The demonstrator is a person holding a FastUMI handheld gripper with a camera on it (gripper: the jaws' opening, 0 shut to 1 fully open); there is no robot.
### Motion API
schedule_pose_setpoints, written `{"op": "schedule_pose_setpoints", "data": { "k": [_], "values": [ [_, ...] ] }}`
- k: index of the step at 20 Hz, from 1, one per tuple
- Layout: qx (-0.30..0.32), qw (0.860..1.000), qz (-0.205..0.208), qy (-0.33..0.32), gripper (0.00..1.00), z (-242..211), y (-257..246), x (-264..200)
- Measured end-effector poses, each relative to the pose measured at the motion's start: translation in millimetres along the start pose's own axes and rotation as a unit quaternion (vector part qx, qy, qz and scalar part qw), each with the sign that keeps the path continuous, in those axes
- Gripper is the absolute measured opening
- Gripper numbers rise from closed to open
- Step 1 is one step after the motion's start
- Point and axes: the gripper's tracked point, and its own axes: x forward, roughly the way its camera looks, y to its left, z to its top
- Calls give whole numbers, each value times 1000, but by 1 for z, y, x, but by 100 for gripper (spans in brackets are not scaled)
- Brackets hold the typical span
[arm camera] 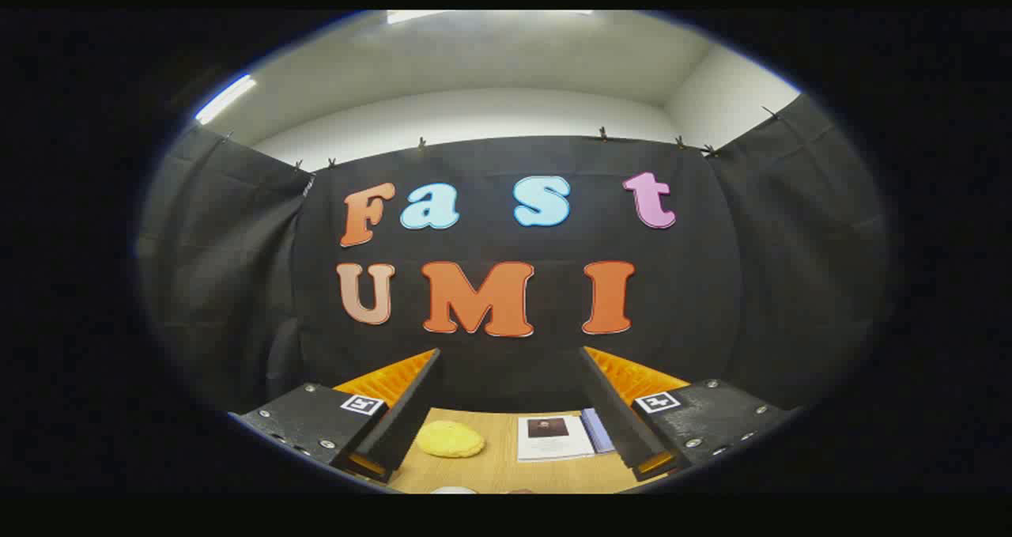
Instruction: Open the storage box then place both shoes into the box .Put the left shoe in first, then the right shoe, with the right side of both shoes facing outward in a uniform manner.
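Observation:
My gripper is held high and level, looking at the booth's black cloth wall, and it stands open with a wide gap between its fingers. Nothing is between the fingers. Below and beyond them lies the wooden table. A pale rounded edge pokes in at the table's near side; I cannot tell what it is.
On the table between the fingers lie a yellow lumpy thing to the left and a white printed card with a bluish booklet beside it to the right. The black cloth wall stands behind the table's far edge.

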Motion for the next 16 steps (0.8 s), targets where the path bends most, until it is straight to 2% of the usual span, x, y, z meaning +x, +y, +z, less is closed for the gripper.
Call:
{"op": "schedule_pose_setpoints", "data": {
  "k": [13,16],
  "values": [
    [-16,1000,5,14,99,-12,16,-4],
    [-11,999,23,28,99,-22,27,-4]
  ]
}}
